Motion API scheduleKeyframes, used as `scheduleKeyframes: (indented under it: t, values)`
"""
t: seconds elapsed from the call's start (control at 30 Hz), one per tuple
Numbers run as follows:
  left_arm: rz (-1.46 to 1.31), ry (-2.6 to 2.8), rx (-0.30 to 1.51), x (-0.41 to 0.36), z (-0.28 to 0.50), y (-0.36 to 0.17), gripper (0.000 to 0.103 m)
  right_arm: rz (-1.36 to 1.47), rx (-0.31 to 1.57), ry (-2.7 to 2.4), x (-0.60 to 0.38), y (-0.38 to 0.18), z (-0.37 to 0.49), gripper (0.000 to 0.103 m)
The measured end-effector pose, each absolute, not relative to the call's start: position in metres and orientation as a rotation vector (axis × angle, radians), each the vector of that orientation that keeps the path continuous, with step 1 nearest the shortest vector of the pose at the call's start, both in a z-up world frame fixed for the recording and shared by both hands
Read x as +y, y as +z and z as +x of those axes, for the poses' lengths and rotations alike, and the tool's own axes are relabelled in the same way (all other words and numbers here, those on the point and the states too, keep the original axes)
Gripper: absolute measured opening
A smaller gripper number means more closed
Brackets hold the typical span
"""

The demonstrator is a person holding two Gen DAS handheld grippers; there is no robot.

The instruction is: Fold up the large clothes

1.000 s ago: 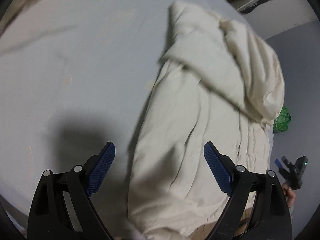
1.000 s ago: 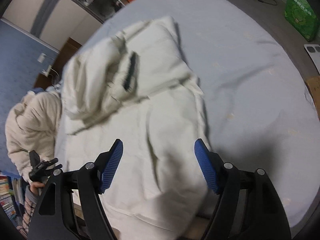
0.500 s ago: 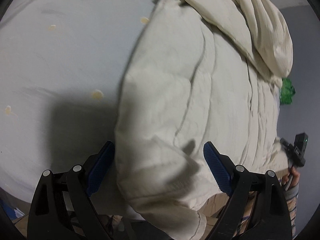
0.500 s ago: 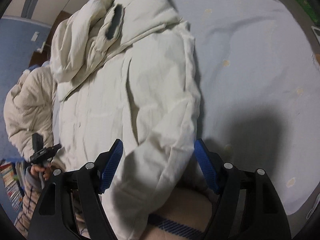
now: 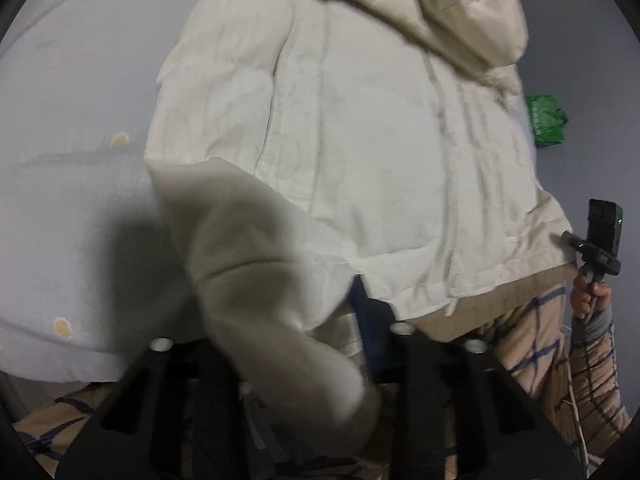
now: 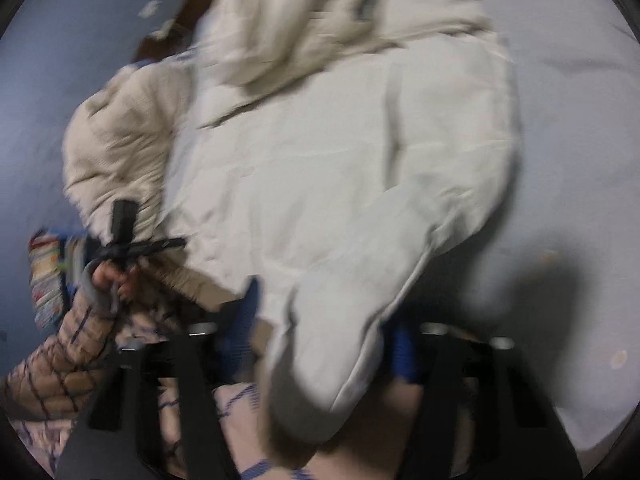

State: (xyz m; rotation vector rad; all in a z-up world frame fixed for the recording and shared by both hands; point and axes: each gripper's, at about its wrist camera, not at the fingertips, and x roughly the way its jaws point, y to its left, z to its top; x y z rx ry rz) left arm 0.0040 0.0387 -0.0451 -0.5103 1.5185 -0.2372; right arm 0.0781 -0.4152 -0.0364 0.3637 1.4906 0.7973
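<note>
Closing in from above within a second, both tools now bite the coat's (image 5: 360,140) hem at 6 o'clock on the bed (image 5: 72,168): left tool (image 5: 280,344) and right tool (image 6: 324,344) each clamp a corner, ready for lifting the fold.

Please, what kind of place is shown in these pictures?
Probably a bedroom at home. A cream padded coat lies on a wide surface covered by a pale sheet, likely a bed. Stacked books stand beside a blue wall, and a green packet lies on the floor.
</note>
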Motion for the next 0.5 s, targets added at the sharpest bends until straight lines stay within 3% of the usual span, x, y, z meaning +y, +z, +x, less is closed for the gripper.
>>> scheduleKeyframes:
  t: [0.13,0.3,0.5]
  values:
    - [-0.548,-0.288,1.452,0.036,0.001,-0.026,0.018,0.384,1.427,0.849,-0.409,-0.020,0.070,0.038]
    - [-0.674,-0.413,1.302,0.039,0.006,0.003,0.014,0.500,1.270,0.879,-0.416,-0.002,0.072,0.024]
    - [-0.757,-0.497,1.113,0.058,0.031,0.043,0.014,0.693,1.033,0.906,-0.426,0.031,0.101,0.023]
